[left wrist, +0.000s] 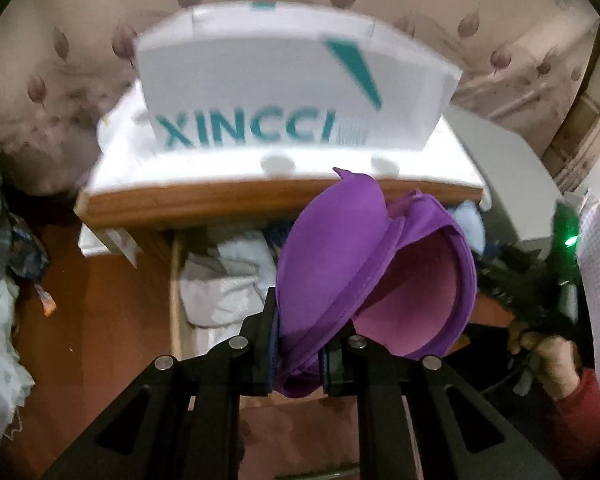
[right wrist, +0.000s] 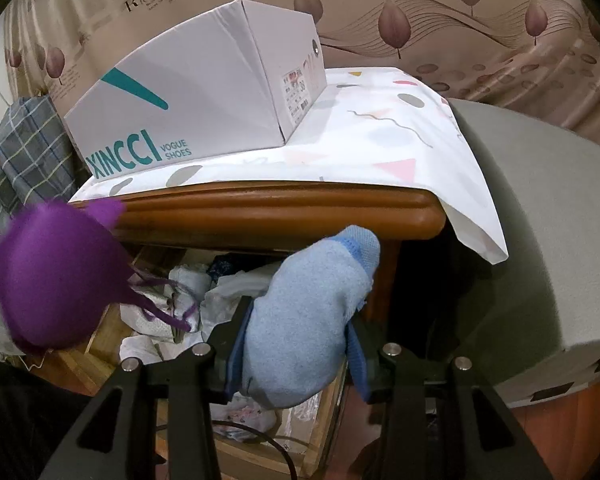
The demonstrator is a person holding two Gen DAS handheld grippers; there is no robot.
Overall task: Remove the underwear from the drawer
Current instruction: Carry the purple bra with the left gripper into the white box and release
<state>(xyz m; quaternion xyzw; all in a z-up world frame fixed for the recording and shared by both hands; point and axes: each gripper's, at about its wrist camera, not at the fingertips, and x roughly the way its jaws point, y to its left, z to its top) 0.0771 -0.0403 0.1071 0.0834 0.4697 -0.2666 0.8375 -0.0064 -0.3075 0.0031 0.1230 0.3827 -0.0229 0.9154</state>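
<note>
My left gripper [left wrist: 298, 354] is shut on a purple bra [left wrist: 340, 256] and holds it above the open wooden drawer [left wrist: 176, 280]. The bra also shows at the left of the right wrist view [right wrist: 56, 276], its straps hanging down. My right gripper [right wrist: 296, 360] is shut on a light blue knitted garment [right wrist: 308, 312] with darker blue trim, held above the same drawer [right wrist: 320, 432]. White and dark clothes [right wrist: 168, 312] lie crumpled in the drawer.
A white XINCCI shoe box [right wrist: 188, 104] stands on the cabinet's patterned cloth [right wrist: 380, 140]. The cabinet's wooden front edge [right wrist: 280, 208] overhangs the drawer. A grey padded seat [right wrist: 540, 220] is on the right. Plaid fabric [right wrist: 32, 148] lies on the left.
</note>
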